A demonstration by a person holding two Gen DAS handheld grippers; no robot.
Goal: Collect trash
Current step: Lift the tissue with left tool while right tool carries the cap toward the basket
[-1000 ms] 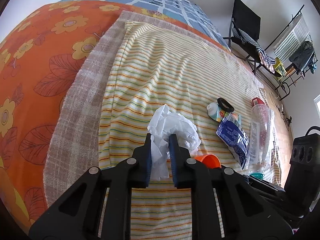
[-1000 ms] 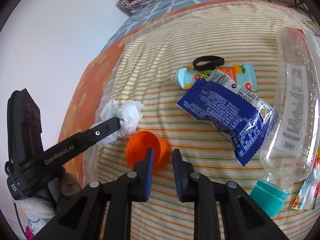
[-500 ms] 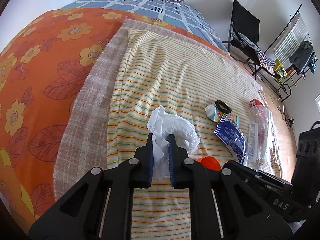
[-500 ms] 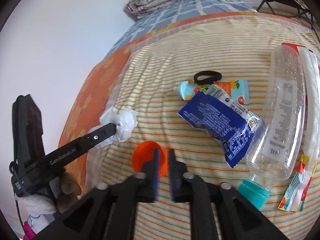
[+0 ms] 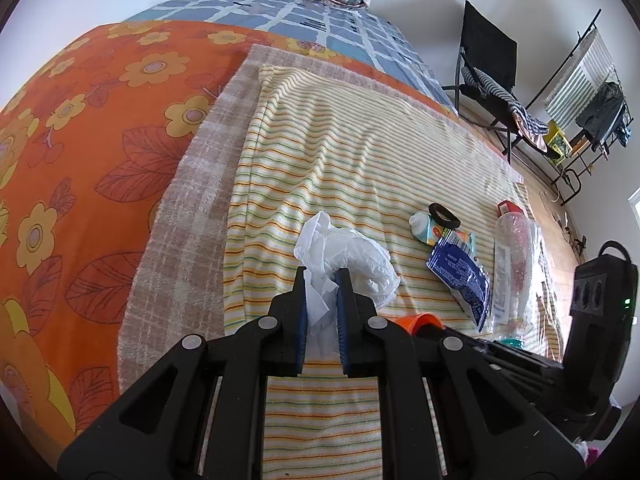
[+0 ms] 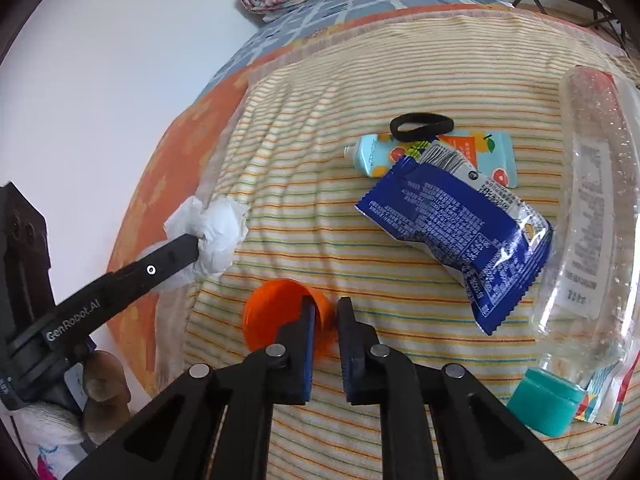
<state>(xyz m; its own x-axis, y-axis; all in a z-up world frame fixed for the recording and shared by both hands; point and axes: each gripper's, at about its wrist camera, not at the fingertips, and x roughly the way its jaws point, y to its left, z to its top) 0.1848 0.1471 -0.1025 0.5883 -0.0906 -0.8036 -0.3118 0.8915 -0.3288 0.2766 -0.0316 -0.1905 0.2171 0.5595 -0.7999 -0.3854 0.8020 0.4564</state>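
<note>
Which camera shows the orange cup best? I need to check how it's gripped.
The right wrist view: the orange cup lies on its side, mouth open to the camera, its wall pinched by the right gripper. The left wrist view shows only a sliver of its rim behind the left gripper, which holds the crumpled tissue.

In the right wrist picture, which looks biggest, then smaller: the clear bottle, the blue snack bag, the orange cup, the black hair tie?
1. Clear plastic bottle
2. Blue foil snack bag
3. Orange plastic cup, though it's nearer the camera
4. Black hair tie
</note>
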